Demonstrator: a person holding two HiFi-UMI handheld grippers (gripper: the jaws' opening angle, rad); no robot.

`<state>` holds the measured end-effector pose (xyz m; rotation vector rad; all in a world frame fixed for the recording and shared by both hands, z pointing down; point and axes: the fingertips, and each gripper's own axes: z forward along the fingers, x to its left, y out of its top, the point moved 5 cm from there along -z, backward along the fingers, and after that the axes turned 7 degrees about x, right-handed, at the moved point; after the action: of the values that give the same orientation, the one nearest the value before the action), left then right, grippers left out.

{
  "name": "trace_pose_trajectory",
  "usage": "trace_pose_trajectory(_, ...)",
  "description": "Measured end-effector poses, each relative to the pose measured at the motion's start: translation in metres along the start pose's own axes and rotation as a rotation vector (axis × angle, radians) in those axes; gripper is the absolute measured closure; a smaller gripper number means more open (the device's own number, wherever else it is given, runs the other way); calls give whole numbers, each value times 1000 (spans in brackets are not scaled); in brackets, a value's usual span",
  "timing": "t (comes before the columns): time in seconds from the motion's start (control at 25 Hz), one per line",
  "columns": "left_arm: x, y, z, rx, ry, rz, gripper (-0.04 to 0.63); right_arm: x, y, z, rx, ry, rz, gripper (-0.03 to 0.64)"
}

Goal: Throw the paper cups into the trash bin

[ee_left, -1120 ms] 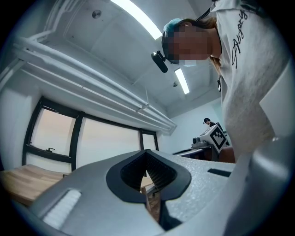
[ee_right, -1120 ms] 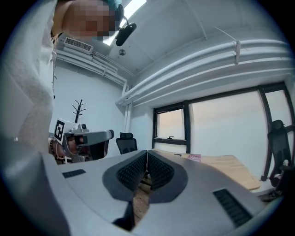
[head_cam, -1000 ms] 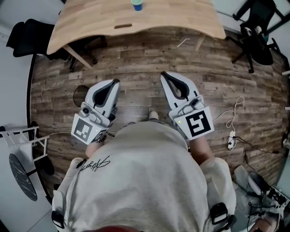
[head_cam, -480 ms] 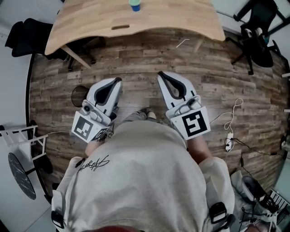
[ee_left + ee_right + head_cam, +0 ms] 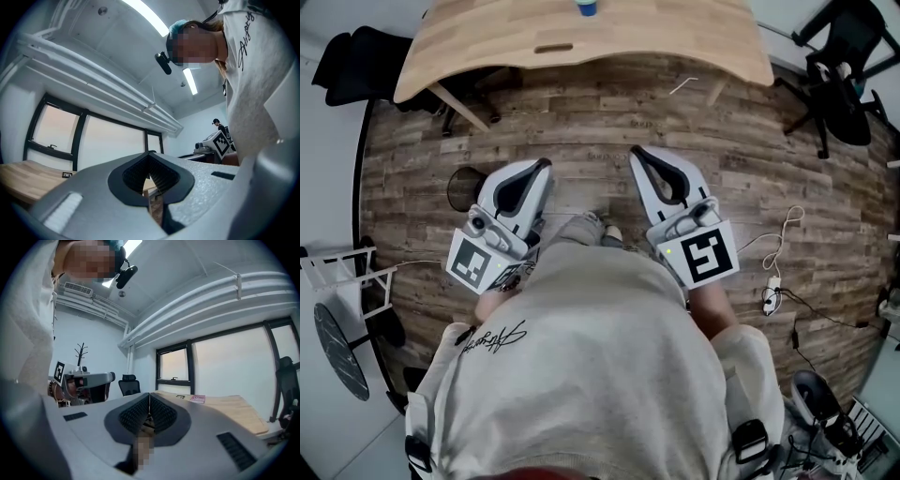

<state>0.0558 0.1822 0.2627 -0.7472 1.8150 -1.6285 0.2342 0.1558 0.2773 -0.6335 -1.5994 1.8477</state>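
Nearest to me, at the bottom of the head view, is the wearer's pale sweatshirt (image 5: 581, 366), and just above it are both tools. The left gripper (image 5: 546, 167) has its jaws pressed together on nothing: in its own view the ribbed pads meet at the tip, and only floor shows in the small gap behind them. The right gripper (image 5: 637, 153) is the same, with its pads closed against each other and empty.

By my reading the job has barely begun. No cup is in either tool. At the middle left, on the plank floor (image 5: 581, 122) just beside the left gripper, sits a dark round thing that I take for the trash bin (image 5: 464, 190). I cannot see whether anything lies in it. Further up the frame, at the top edge, a small blue paper cup (image 5: 586, 7) stands on the wooden table (image 5: 487, 42), well apart from both tools and from the bin. That cup is not yet fetched, carried or dropped. I see no other cups from here.

As for pose, both grippers are held low, close in front of the body. Their marker cubes sit nearest the chest and their tips point up the frame toward the table. The two tools lean slightly toward one another, with bare floor between them, and they are roughly level. Neither one reaches forward.
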Motion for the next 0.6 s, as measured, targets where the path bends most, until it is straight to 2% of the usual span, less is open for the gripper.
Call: trace_pose_trajectory(0.6,29,-9,19,10,-9,3,592,-21,0,28,8,2,8,606)
